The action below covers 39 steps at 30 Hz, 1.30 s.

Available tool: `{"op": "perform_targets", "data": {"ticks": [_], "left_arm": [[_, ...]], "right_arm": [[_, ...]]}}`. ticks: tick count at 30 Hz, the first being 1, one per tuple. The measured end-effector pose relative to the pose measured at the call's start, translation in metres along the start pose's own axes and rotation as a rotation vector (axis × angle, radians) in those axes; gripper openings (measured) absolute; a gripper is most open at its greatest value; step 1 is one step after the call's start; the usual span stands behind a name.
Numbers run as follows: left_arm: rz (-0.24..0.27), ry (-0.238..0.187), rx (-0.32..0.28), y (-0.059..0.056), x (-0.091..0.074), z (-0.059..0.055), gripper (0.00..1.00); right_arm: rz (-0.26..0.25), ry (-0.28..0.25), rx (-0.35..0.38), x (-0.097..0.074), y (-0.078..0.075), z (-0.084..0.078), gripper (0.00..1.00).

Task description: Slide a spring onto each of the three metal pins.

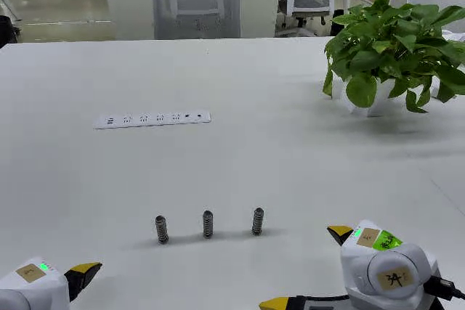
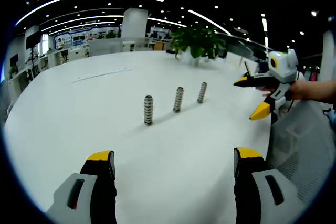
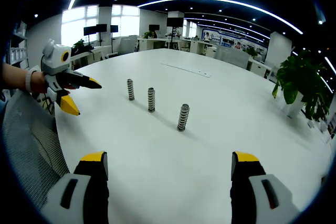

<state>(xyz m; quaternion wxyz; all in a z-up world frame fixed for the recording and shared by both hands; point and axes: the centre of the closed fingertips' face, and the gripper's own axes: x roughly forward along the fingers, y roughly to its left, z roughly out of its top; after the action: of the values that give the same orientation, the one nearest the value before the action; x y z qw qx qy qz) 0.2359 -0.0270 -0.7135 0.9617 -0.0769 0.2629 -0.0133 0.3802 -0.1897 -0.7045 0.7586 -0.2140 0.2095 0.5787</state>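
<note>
Three coiled metal springs stand upright in a row on the white table [image 1: 290,165]: the left spring [image 1: 161,229], the middle spring [image 1: 208,223] and the right spring [image 1: 258,221]. Whatever holds them up is hidden inside the coils. My left gripper [image 2: 173,156] is open and empty, low and left of the row [image 1: 69,281]. My right gripper [image 3: 169,157] is open and empty too, low and right of the row [image 1: 309,266]. Both are well apart from the springs. The left gripper view has the springs ahead [image 2: 179,99] and the right gripper [image 2: 260,98] at its right.
A white power strip [image 1: 152,118] lies flat farther back on the table. A potted green plant [image 1: 392,49] stands at the back right. Office chairs [image 1: 196,9] and desks lie beyond the far edge. A mesh chair back [image 3: 31,145] is beside the table's near edge.
</note>
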Motion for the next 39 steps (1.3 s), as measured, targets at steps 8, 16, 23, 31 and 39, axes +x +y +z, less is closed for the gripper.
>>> {"op": "perform_targets", "data": {"ticks": [8,16,23,31,39], "left_arm": [[0.005,-0.005,0.001,0.005,-0.001,-0.001,0.95],[0.015,-0.017,-0.007,0.01,-0.001,0.001,0.95],[0.016,-0.018,0.004,0.003,-0.003,0.006,0.95],[0.012,-0.021,0.005,0.005,-0.002,0.005,0.95],[0.006,-0.013,0.009,0.004,-0.001,0.002,0.95]], "right_arm": [[0.004,0.002,0.001,0.002,0.001,-0.001,0.99],[-0.003,-0.004,0.008,0.0,-0.001,0.0,0.99],[-0.001,-0.003,0.011,0.001,-0.001,0.0,0.99],[-0.003,-0.001,0.012,0.002,-0.001,-0.001,0.99],[0.004,0.001,0.012,0.002,0.001,-0.001,0.99]]}}
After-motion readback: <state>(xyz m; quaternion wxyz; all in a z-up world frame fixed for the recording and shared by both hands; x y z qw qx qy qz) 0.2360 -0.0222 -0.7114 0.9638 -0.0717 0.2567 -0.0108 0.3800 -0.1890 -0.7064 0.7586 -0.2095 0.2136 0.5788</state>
